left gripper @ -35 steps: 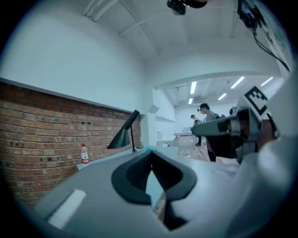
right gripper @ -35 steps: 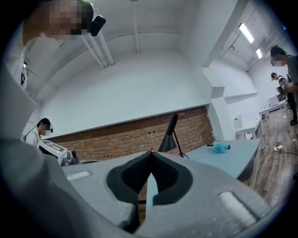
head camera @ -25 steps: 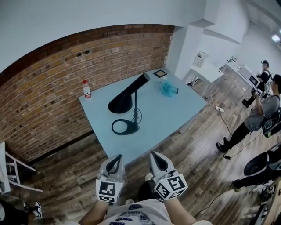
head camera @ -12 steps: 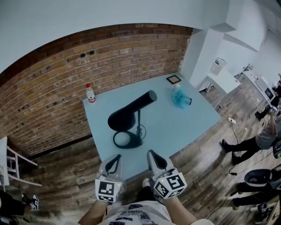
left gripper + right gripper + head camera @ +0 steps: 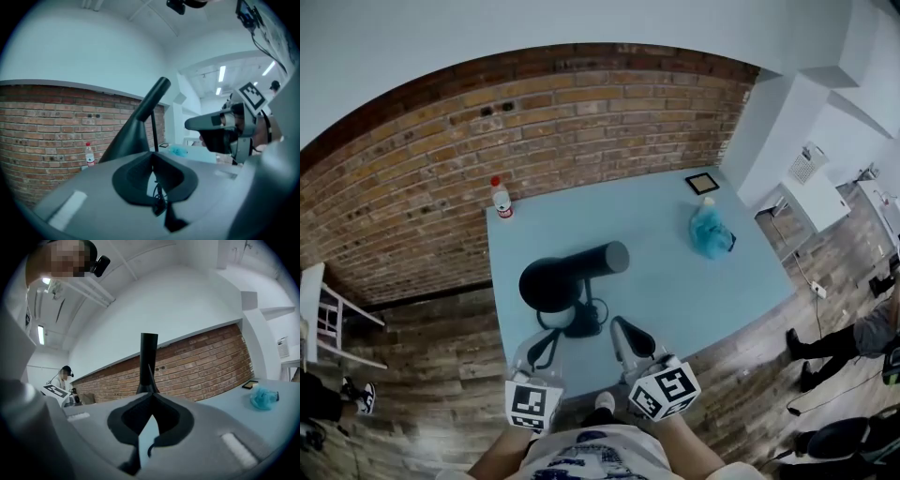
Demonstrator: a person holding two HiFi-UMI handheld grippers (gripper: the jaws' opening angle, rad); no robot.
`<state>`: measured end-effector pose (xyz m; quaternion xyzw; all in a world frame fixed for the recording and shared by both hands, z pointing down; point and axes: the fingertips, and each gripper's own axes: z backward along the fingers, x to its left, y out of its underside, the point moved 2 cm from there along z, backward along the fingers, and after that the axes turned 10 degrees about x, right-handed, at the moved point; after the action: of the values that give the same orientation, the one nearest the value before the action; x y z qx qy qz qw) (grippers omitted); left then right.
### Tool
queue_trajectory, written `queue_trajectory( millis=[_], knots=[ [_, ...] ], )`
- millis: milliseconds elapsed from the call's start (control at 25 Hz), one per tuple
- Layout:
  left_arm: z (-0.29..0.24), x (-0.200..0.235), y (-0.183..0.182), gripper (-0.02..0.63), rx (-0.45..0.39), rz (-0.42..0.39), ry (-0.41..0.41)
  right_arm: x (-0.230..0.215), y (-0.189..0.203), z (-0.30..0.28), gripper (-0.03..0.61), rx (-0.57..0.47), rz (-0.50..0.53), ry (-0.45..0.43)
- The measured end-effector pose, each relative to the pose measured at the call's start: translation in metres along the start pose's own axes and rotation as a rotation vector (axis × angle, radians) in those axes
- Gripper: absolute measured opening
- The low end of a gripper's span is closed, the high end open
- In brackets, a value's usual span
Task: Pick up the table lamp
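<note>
Head view puts a water bottle [image 5: 501, 198] at the upper left of the blue table [image 5: 694, 291], by the brick wall. At lower centre the left gripper [image 5: 551, 339] is clenched on nothing, just short of the table lamp [image 5: 567, 278], which stands untouched near the table's near edge. Just to its right, the right gripper [image 5: 621, 327] is likewise clenched and empty. No part of the pickup looks done: opening, reaching, grasping and lifting all remain.
</note>
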<state>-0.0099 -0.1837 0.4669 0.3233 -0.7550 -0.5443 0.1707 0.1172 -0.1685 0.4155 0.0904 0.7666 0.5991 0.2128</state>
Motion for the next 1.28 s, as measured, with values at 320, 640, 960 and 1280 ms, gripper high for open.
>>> queue_trajectory(
  millis=[320,640,960,1280],
  knots=[
    [-0.033,-0.010,-0.001,-0.008,0.021,0.024,-0.089,-0.028,0.005,-0.034,0.000,0.048,0.057,-0.173],
    [-0.043,-0.016,0.003,-0.008,0.049,0.107,-0.133,-0.033,0.010,-0.053,0.002,0.088,0.096,-0.261],
    [-0.057,-0.016,0.016,-0.008,0.055,0.088,-0.122,-0.032,0.019,-0.070,0.064,0.123,0.108,-0.304],
    [-0.061,-0.011,0.017,-0.008,0.055,0.080,-0.116,-0.026,0.024,-0.083,0.098,0.153,0.128,-0.330]
  ],
)
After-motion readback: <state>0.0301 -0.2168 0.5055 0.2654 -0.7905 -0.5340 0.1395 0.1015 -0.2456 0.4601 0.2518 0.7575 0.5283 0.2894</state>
